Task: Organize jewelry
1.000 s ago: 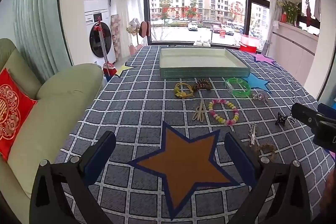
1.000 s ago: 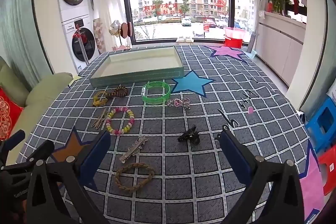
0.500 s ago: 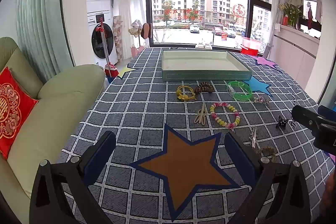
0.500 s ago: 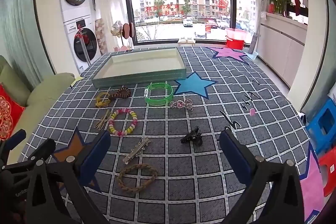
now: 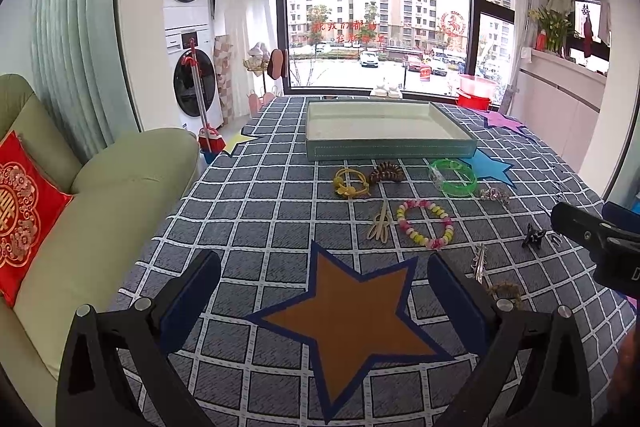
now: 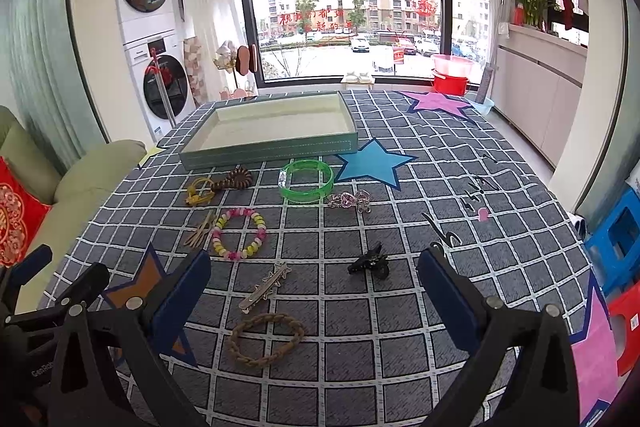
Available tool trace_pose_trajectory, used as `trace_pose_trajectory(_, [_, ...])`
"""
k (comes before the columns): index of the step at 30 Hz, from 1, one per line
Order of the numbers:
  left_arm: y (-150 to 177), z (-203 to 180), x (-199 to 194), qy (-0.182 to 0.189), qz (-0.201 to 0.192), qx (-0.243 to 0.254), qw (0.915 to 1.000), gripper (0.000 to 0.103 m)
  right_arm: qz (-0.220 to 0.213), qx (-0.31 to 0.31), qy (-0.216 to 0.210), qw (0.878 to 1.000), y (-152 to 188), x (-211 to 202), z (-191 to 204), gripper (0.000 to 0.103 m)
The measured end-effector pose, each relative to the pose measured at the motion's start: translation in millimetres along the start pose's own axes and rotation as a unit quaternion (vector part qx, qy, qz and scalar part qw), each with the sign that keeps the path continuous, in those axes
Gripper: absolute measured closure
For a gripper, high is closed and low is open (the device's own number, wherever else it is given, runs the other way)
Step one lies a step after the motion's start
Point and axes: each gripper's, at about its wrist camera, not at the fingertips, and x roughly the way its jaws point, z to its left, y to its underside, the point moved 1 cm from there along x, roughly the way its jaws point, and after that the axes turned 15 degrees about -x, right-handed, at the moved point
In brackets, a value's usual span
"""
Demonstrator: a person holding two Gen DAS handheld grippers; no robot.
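A green tray (image 6: pixel 272 147) (image 5: pixel 390 149) stands empty at the far side of the checked cloth. In front of it lie a yellow hair tie (image 6: pixel 199 191), a brown coil (image 6: pixel 236 177), a green bangle (image 6: pixel 306 181), a sparkly clip (image 6: pixel 349 200), a bead bracelet (image 6: pixel 239 233) and tan pins (image 6: pixel 200 233). Nearer me are a silver star clip (image 6: pixel 265 287), a black claw clip (image 6: pixel 370 261) and a braided band (image 6: pixel 266 338). My right gripper (image 6: pixel 314 301) is open above the near pieces. My left gripper (image 5: pixel 324 301) is open over an orange star (image 5: pixel 344 323).
A green sofa (image 5: pixel 92 211) with a red cushion (image 5: pixel 24 215) borders the table on the left. Blue and red stools (image 6: pixel 616 267) stand at the right. Stacked washing machines (image 6: pixel 154 39) and a large window are behind the table.
Both cameras have tilted up and drawn back a little, so the tray and jewelry sit lower in view. Nothing on the table has moved; both grippers stay open.
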Motion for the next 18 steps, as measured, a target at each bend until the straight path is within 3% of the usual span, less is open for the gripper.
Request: trace_pose_trajectory(18, [-0.2,0.1,-1.6,-0.001,-0.002,-0.003,1.0000,0.000,-0.006,0.000,-0.004,1.000,-2.7,-3.6,0.9,0.000])
